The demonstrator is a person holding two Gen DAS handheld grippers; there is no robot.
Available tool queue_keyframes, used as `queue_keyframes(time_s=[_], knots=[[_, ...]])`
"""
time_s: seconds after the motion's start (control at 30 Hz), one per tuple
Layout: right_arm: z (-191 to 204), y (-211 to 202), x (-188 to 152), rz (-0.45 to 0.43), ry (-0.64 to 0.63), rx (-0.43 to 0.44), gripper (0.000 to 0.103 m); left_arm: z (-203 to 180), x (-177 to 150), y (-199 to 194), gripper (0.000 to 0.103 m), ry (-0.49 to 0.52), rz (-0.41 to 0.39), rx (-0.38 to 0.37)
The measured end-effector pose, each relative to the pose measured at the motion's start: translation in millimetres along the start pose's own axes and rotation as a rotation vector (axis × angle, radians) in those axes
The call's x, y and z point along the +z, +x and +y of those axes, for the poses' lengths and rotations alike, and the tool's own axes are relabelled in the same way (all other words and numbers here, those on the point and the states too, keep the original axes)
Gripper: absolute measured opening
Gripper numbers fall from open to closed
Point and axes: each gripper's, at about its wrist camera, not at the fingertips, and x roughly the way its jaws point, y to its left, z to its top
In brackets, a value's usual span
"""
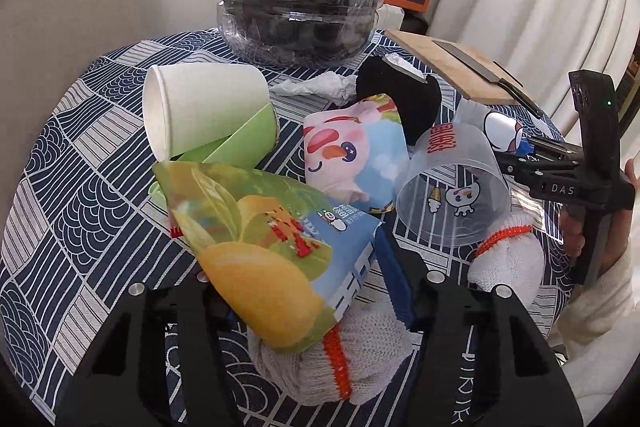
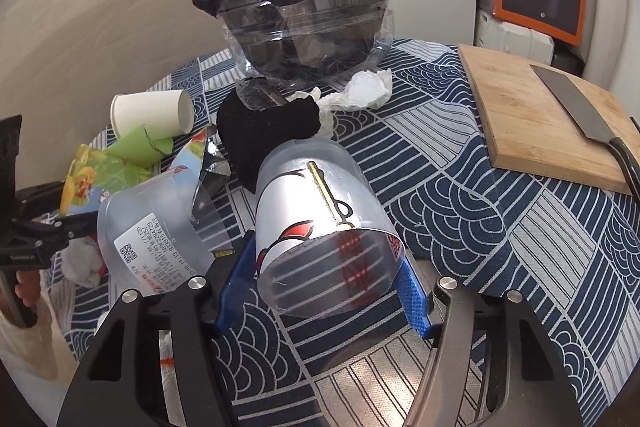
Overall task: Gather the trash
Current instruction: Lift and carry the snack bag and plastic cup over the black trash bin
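Note:
My left gripper (image 1: 296, 275) is shut on a green and yellow snack bag (image 1: 264, 235), whose lower end sits between the fingers, just above the patterned table (image 1: 80, 187). The right wrist view shows that left gripper (image 2: 60, 211) at the left edge with the snack bag (image 2: 80, 175). My right gripper (image 2: 324, 287) is shut on a printed clear plastic cup (image 2: 320, 219) lying on its side, a blue pad (image 2: 412, 299) against each flank. In the left wrist view, the right gripper (image 1: 516, 155) is at right. A clear bin lined with a black bag (image 1: 300, 19) (image 2: 304, 35) stands at the back.
Loose rubbish lies around: a second clear cup (image 1: 452, 195) (image 2: 152, 227), a white paper cup (image 1: 200, 103), a pink cartoon packet (image 1: 352, 155), a black cloth (image 2: 260, 131) and crumpled tissue (image 2: 368, 87). White knit gloves (image 1: 348, 347) lie near me. A cutting board (image 2: 532, 131) with a knife (image 2: 576, 111) is at right.

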Motion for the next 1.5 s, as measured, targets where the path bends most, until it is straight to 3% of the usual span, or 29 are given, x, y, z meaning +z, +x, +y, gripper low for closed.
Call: queue_keyframes(time_s=[0.1, 0.17, 0.27, 0.5, 1.0, 1.5], knots=[[-1.5, -5.4, -2.3, -0.002, 0.009, 0.026, 0.054, 0.2, -2.6, -2.9, 0.037, 0.0, 0.004, -0.015], [-1.2, -9.1, -3.4, -0.003, 0.006, 0.034, 0.053, 0.0, -3.9, -5.0, 0.019, 0.004, 0.005, -0.017], [-0.7, -14.3, -4.9, -0.01, -0.004, 0.017, 0.053, -0.5, -5.3, -10.6, 0.011, 0.007, -0.015, -0.009], [-0.5, -31.7, -3.3, -0.018, -0.031, 0.013, 0.053, -7.8, -2.2, -21.8, 0.011, 0.057, -0.054, 0.006], [3.9, -62.9, 19.7, -0.103, -0.065, -0.019, 0.053, -8.8, 41.4, -65.5, 0.011, 0.12, -0.194, 0.076], [12.7, -82.9, 75.4, -0.171, -0.116, -0.062, 0.053, -0.7, 94.4, -74.3, 0.011, 0.187, -0.233, 0.041]])
